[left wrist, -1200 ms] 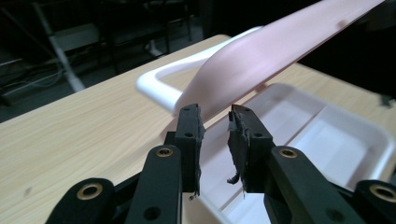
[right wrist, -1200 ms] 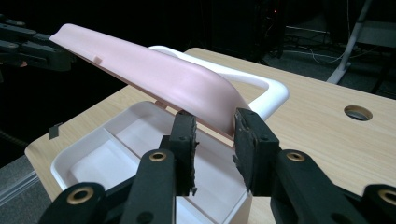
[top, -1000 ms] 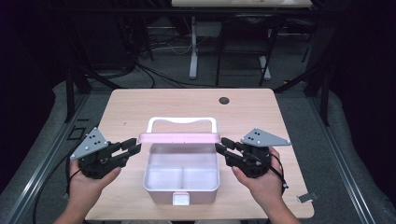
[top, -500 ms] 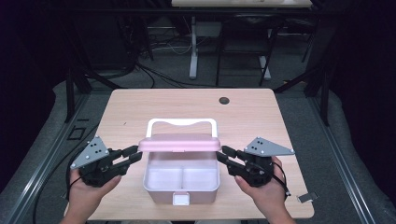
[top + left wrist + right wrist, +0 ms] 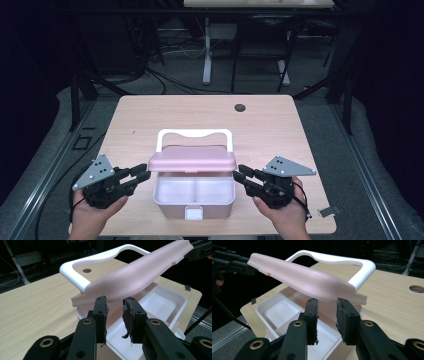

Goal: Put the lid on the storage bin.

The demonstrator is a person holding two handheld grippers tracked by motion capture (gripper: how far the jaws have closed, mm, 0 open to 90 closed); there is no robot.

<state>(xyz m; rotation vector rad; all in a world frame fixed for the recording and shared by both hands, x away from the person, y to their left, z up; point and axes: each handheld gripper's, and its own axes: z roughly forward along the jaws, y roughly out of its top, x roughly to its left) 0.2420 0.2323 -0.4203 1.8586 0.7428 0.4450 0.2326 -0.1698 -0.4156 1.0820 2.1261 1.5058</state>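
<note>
A pink storage box [image 5: 170,206] stands near the table's front edge, its two white compartments showing. Its pink lid [image 5: 192,160] hangs half-lowered over it, with the white handle [image 5: 195,134] behind. My left gripper [image 5: 143,176] is at the lid's left end and my right gripper [image 5: 240,174] at its right end. In the left gripper view the lid's end [image 5: 130,277] sits just above my gripper [image 5: 115,307], whose jaws stand apart with nothing between them. The right gripper view is alike: the lid [image 5: 307,281] over my gripper [image 5: 327,308], jaws apart. Whether the tips touch the lid I cannot tell.
The wooden table [image 5: 150,120] has a round cable hole [image 5: 240,107] at the back right. A small grey tag [image 5: 327,211] lies by the front right corner. Dark floor, cables and desk legs lie behind the table.
The lid has tipped further down over the box. Both hands have drawn back toward the front edge and lower, staying at the lid's ends.
</note>
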